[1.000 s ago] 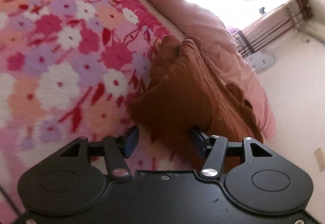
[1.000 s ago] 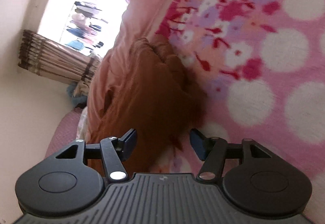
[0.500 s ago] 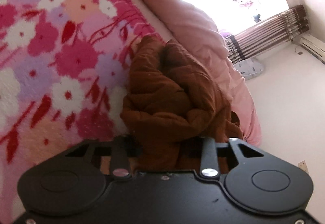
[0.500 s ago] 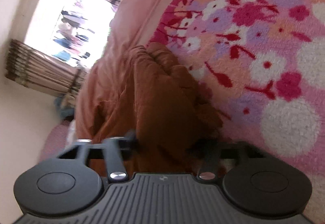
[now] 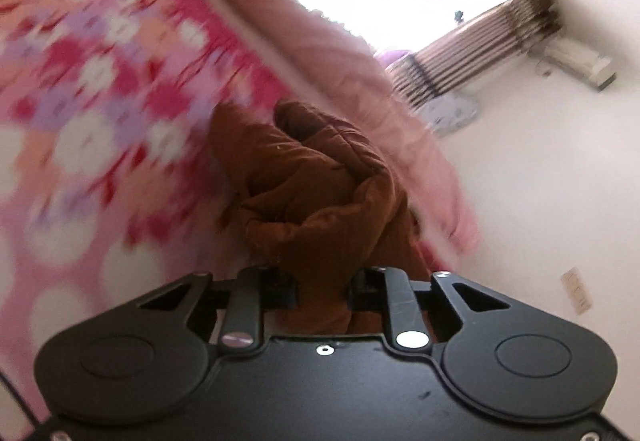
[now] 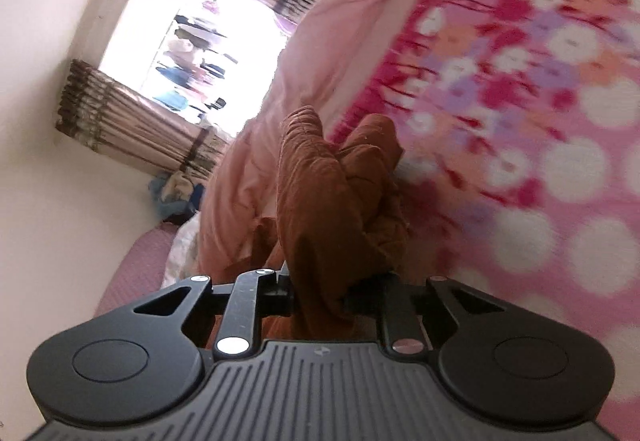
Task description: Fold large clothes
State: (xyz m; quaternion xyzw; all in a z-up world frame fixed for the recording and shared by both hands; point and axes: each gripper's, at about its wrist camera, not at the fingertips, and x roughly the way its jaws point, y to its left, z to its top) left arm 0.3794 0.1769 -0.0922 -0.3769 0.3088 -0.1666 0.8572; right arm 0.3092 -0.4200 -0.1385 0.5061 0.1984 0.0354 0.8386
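A crumpled rust-brown garment (image 5: 320, 181) lies bunched at the edge of a bed, between the pink flowered blanket (image 5: 100, 101) and a plain pink quilt (image 5: 344, 65). My left gripper (image 5: 323, 293) is shut on its near end, and the cloth rises in a gathered fold straight from the pads. In the right wrist view the same brown garment (image 6: 332, 201) runs forward from my right gripper (image 6: 320, 295), whose jaws are closing with a bunch of the cloth pinched between them. The fingertips of both grippers are buried in fabric.
The flowered blanket (image 6: 520, 121) covers the bed surface beside the garment. The pink quilt (image 6: 316, 41) is heaped along the bed's far side. Beyond it are a bright window (image 6: 192, 41) with striped curtains and a white wall (image 5: 540, 181).
Both grippers went from open around the garment's edge to clamped on it. They have since lifted and drawn the cloth up, so it stands in a taller bunch; the background blurs with motion.
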